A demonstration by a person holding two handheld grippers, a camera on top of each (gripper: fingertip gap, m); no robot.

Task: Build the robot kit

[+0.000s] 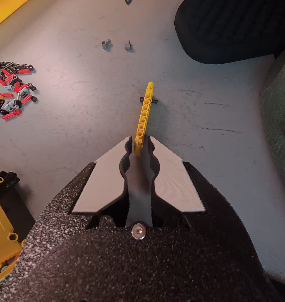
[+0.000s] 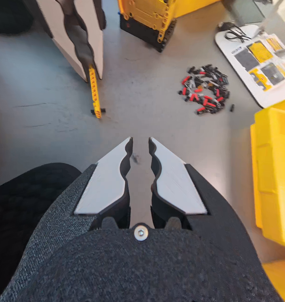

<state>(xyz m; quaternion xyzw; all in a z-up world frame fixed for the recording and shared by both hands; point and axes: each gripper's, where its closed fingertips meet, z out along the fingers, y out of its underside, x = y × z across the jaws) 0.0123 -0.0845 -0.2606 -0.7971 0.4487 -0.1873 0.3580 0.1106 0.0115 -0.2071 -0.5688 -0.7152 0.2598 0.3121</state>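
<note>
Okay, left wrist view first: left gripper (image 1: 140, 138) has its white fingers (image 1: 109, 178) drawn in close, pinching the near end of a yellow holed beam (image 1: 144, 116). Beam runs straight out ahead of the tips, w/ a black pin (image 1: 148, 100) pushed crosswise through a hole near its far end, sticking out both sides. Far tip looks down on the grey table (image 1: 73, 130), tho contact's hard to call. Well ahead of the fingers, two small grey connectors (image 1: 106, 44) and (image 1: 128, 46) sit side by side, apart from each other. Off to the left of the fingers, a loose pile of red, black & grey pieces (image 1: 12, 89). Near left, beside the gripper body, a yellow-and-black built model (image 1: 1, 220). Ahead and right, a big dark rounded object (image 1: 233, 31), can't tell what it is.

Right wrist view now: right gripper (image 2: 140, 138) has fingers spread a little, nothing between them, hovering over bare table (image 2: 138, 98). Small grey bit (image 2: 135, 158) lies on the table under the gap, blurred. Ahead-left, the other gripper (image 2: 93, 76) comes in from the top w/ the yellow beam (image 2: 94, 93) clamped, pin (image 2: 98, 110) at its low end. Ahead-right of the fingers, the parts pile (image 2: 205, 89); beyond it a printed instruction sheet (image 2: 261, 65). Straight ahead far off, the model (image 2: 148, 19). Right of the fingers, a yellow box (image 2: 276, 171).
</note>
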